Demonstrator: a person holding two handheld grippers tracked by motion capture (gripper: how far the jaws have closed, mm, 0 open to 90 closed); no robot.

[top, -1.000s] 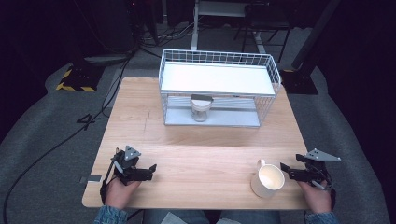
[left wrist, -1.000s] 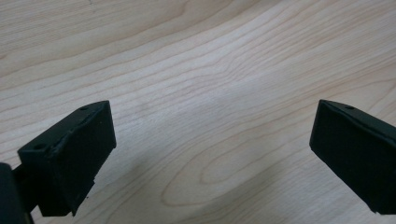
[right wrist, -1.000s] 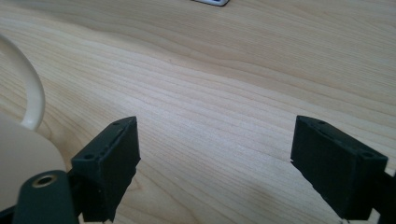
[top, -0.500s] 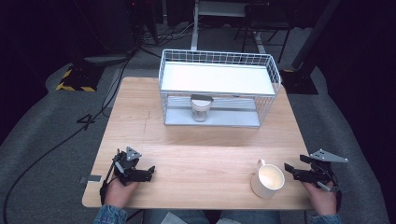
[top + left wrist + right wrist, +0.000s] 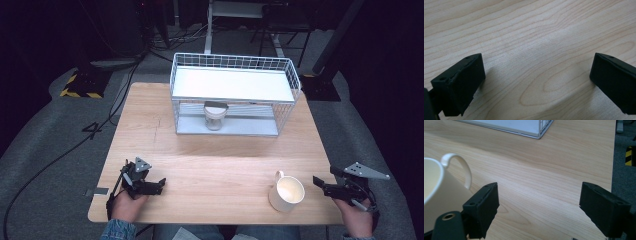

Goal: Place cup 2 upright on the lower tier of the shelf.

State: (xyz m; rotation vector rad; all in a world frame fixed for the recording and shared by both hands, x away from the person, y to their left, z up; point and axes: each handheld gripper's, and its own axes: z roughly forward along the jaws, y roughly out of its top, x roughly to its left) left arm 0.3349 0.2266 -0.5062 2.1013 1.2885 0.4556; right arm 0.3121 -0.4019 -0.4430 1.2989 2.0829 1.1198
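Cream ceramic mug stands free beside the spread, empty right claw (handle turned away); left claw rests spread on the wooden worktop.

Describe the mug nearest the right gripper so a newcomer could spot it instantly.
On the wooden table, look at the near right corner, well in front of the white wire rack. There stands the cream mug, upright and open-topped, handle pointing toward the rack; unlike the jar under the rack's shelf, it stands in the open.

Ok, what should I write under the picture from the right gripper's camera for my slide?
Open right gripper beside a cream mug on the wooden table, wire rack behind.
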